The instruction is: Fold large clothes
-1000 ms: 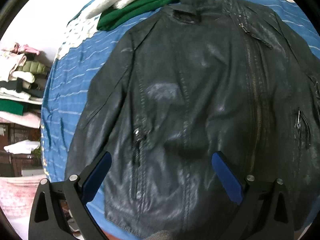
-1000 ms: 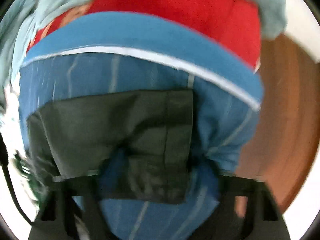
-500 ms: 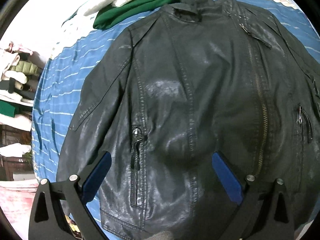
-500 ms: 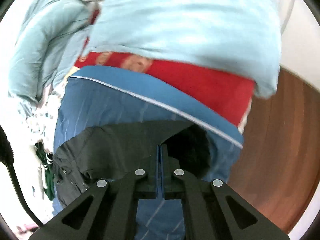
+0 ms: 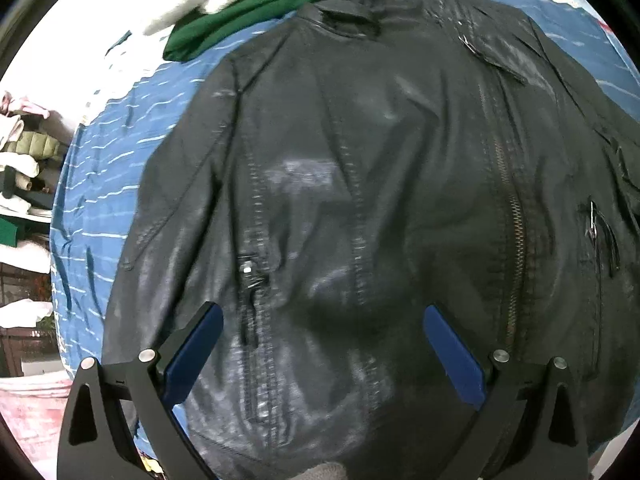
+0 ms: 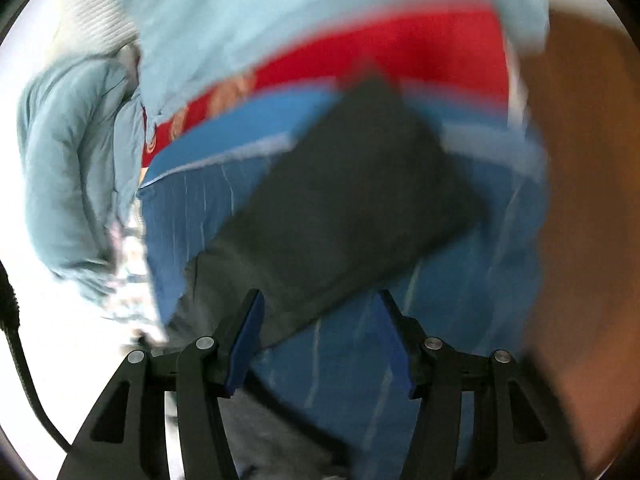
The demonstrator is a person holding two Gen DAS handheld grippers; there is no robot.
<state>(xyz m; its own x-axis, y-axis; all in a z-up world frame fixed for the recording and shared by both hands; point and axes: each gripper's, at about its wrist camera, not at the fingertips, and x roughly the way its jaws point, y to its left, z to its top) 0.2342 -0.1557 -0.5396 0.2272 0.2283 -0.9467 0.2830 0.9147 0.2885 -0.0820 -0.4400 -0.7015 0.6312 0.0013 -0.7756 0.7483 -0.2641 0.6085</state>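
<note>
A: Black leather zip-front jacket [image 5: 360, 184] is lying flat on the blue striped bedcover [image 5: 104, 184], under the left gripper [image 5: 320, 344], whose jaws are gaping empty.

B: Right gripper [image 6: 320, 336] is opening; the jacket's sleeve [image 6: 344, 208] is lying ahead, ungripped.

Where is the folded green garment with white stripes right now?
In the left wrist view, the green garment lies at the top left on the blue striped bedspread, just beyond the black leather jacket's collar.

Jacket [image 5: 360, 184] glossy black leather-look, metal zipper [image 5: 516, 240]; bedcover [image 5: 100, 184] matt blue striped cloth.
</note>
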